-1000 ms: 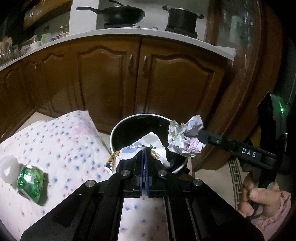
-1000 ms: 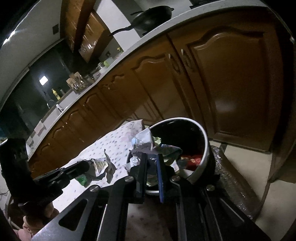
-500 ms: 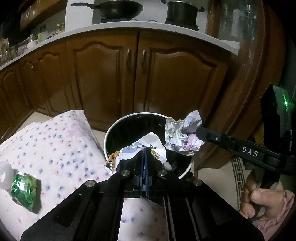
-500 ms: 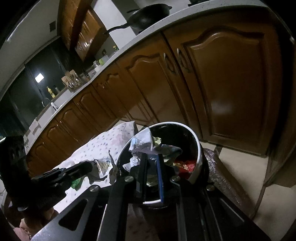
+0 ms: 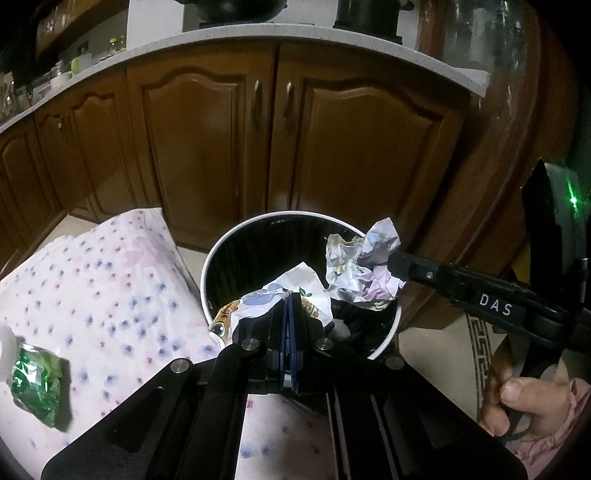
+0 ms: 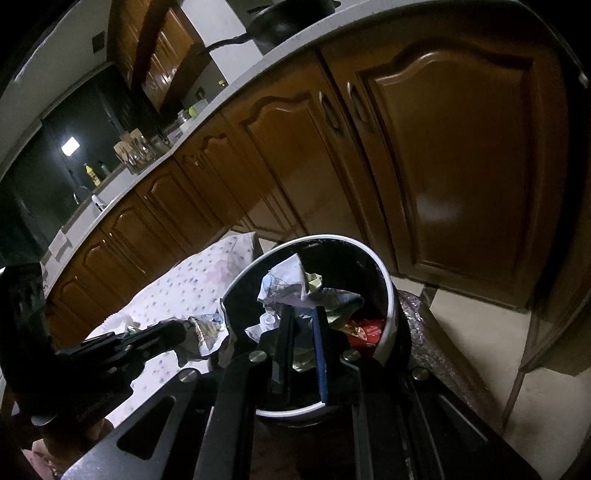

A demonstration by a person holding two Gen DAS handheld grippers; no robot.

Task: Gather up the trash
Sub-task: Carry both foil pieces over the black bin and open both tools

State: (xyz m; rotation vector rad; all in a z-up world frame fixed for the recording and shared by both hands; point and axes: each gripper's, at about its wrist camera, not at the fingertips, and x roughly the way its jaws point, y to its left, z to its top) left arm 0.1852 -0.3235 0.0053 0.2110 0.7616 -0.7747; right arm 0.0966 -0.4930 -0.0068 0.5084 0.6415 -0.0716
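Left gripper: jaws pressed together on a flat printed wrapper, white with blue and orange cartoon marks, held at the near rim of the trash bin. Seen from the right wrist view, same gripper coming in from the left, wrapper hanging just outside the bin's left wall.

Right gripper: jaws nearly closed, pinching a crumpled paper ball, white with pastel print, held over the bin's mouth. From the left wrist view, right gripper reaching in from the right, lettered "DAS" on its arm, paper ball over the bin's right rim. A hand with a pink sleeve cuff on the handle, near right corner.

Bin: round, black inside, white rim, standing on the floor just beside the table edge. Inside, red packaging and other scraps at the bottom.

Left of the bin: table under a white cloth with small blue and pink flowers. On it, near left, a crushed green shiny packet, well apart from the bin; a white object at the very left edge, cut off, not identifiable.

Beyond the bin: brown wooden cabinet doors under a pale countertop; dark pan and pot on top. Far left along the counter, jars and bottles, too small to read.
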